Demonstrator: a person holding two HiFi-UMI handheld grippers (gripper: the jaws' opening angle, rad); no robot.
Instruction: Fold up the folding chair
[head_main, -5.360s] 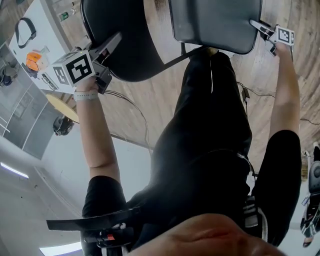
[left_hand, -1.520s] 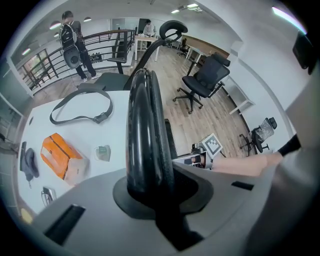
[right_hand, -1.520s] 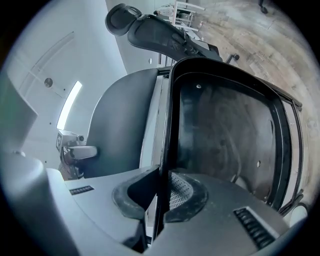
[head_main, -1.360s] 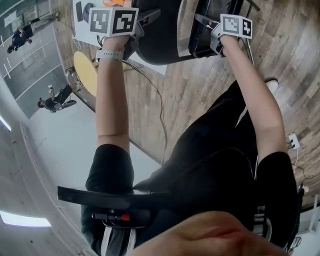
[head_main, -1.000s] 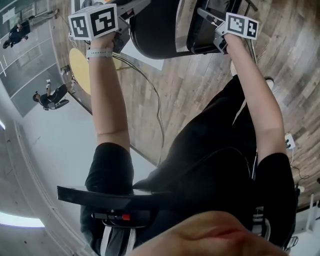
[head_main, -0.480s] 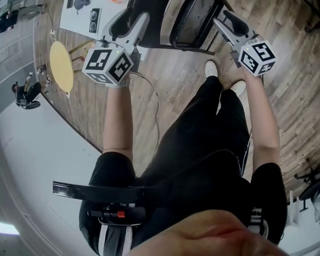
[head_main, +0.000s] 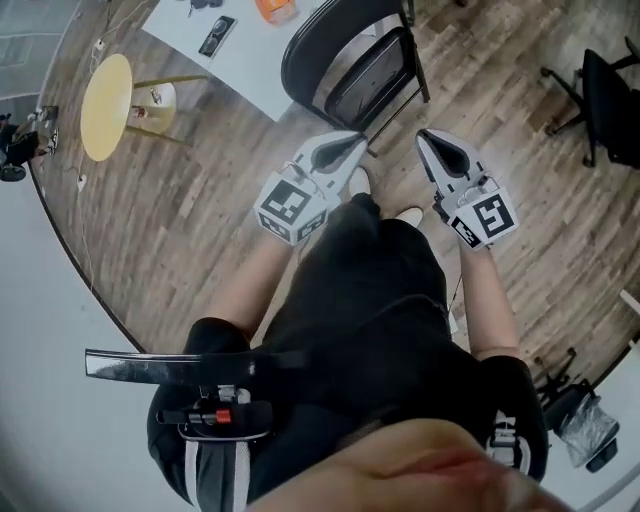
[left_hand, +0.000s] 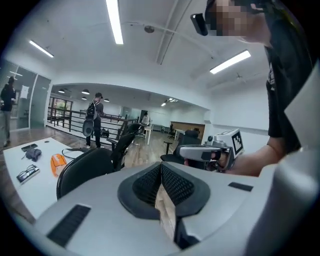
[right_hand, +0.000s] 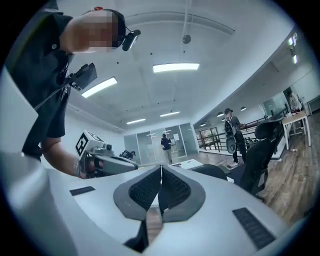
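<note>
The black folding chair (head_main: 352, 62) stands on the wood floor beside the white table, its seat up against its back. Both grippers are pulled back from it, above the person's feet. My left gripper (head_main: 354, 141) is shut with nothing between its pads, and so is my right gripper (head_main: 426, 139). In the left gripper view the shut left gripper (left_hand: 161, 169) points past the chair's dark back (left_hand: 84, 169), with the right gripper (left_hand: 206, 152) beside it. In the right gripper view the shut right gripper (right_hand: 161, 172) points level, and the left gripper (right_hand: 111, 163) shows at the left.
A white table (head_main: 248, 70) with an orange object (head_main: 277, 9) and small items stands behind the chair. A round yellow stool (head_main: 105, 92) is at the left, a black office chair (head_main: 608, 92) at the right. People stand far off in the room.
Both grippers have let go of the chair and drawn back towards the person's body, and their jaws have shut. The chair now stands by itself at the table.
</note>
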